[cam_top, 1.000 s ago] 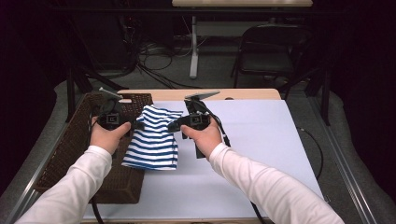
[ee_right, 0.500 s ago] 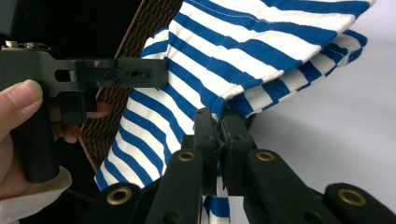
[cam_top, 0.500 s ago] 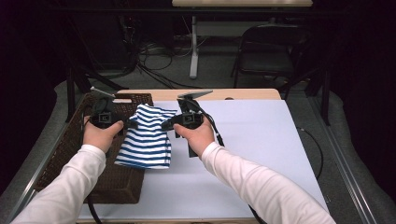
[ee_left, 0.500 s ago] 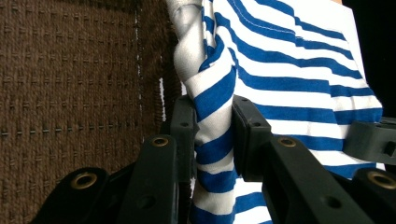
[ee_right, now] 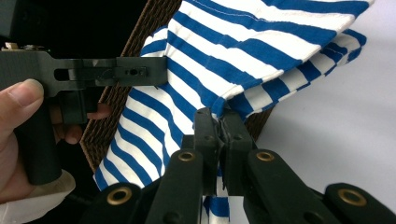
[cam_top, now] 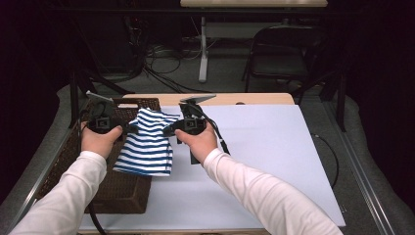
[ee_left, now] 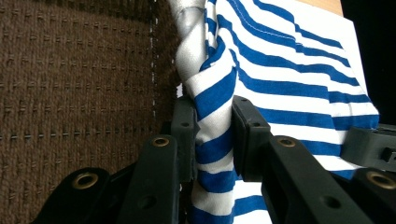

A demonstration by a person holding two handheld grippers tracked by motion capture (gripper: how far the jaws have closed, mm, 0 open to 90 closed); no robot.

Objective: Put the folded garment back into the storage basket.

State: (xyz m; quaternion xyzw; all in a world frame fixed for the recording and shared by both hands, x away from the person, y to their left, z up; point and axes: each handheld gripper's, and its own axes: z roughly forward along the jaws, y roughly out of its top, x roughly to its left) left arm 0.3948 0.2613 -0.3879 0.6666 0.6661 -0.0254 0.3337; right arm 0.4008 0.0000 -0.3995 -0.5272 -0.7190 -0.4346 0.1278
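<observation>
Both grippers clamp the striped cloth [cam_top: 147, 144]: left gripper [ee_left: 212, 135] pinching it over the wicker basket [cam_top: 117, 188], right gripper [ee_right: 219, 128] gripping just beside the basket's edge.

Dim room, black folding chair [cam_top: 281, 54] behind the table, tangled cables [cam_top: 161, 63] on grey floor [cam_top: 230, 68]

The left hand-held gripper [ee_left: 212, 135] has its two black jaws clamped on a bunched fold of the blue-and-white striped cloth [ee_left: 289, 79]. A brown woven basket [ee_left: 74, 84] lies behind it on the left, the other hand-held gripper [ee_left: 369, 149] at right.
</observation>
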